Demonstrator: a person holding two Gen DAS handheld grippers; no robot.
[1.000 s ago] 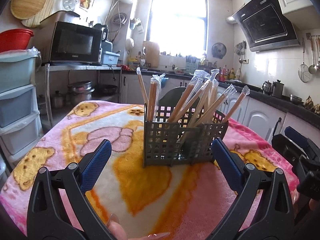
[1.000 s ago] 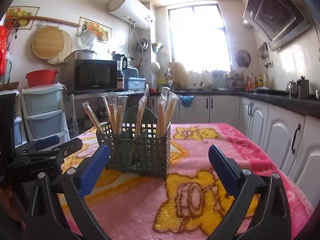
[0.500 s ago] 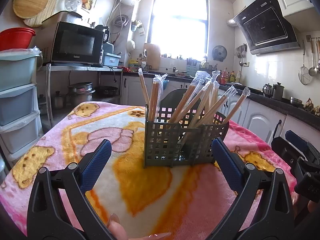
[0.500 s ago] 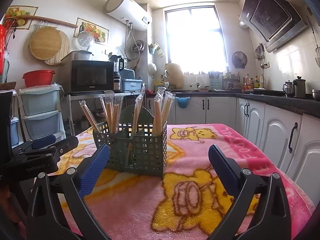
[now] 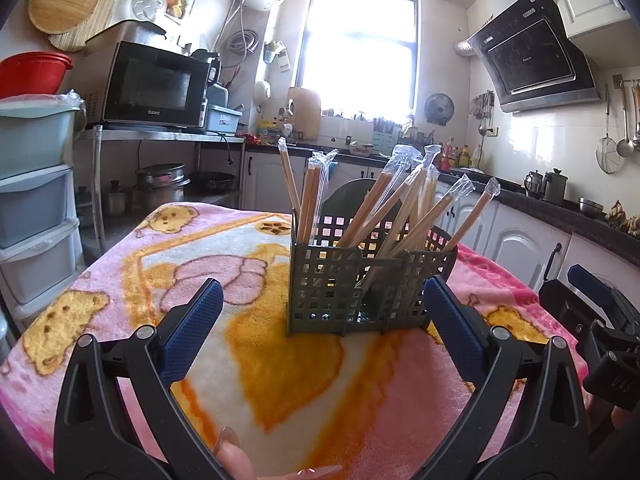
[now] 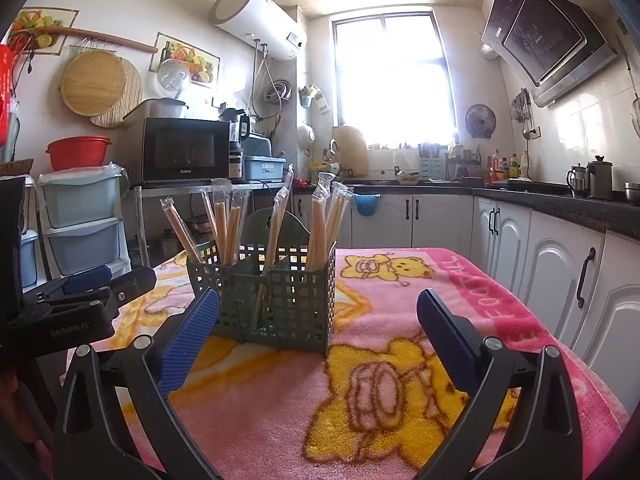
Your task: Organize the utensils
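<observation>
A grey-green slotted utensil caddy point(image 5: 360, 284) stands upright on the pink cartoon blanket point(image 5: 280, 380). It also shows in the right wrist view point(image 6: 276, 292). Several pairs of plastic-wrapped wooden chopsticks point(image 5: 384, 204) stand in its compartments, also seen from the right point(image 6: 320, 228). My left gripper point(image 5: 320, 332) is open and empty, just in front of the caddy. My right gripper point(image 6: 316, 340) is open and empty, in front of the caddy's other side. Each gripper shows at the edge of the other's view.
The blanket covers a table point(image 6: 520, 320) whose edge falls off to the right. A chair back point(image 5: 352, 204) stands behind the caddy. Stacked plastic drawers point(image 5: 32, 200), a microwave point(image 5: 156, 88) and white cabinets point(image 6: 560, 272) surround the table.
Both cameras have tilted up slightly and the caddy sits a little lower in view. Both grippers stay open and empty; the caddy and chopsticks have not moved.
</observation>
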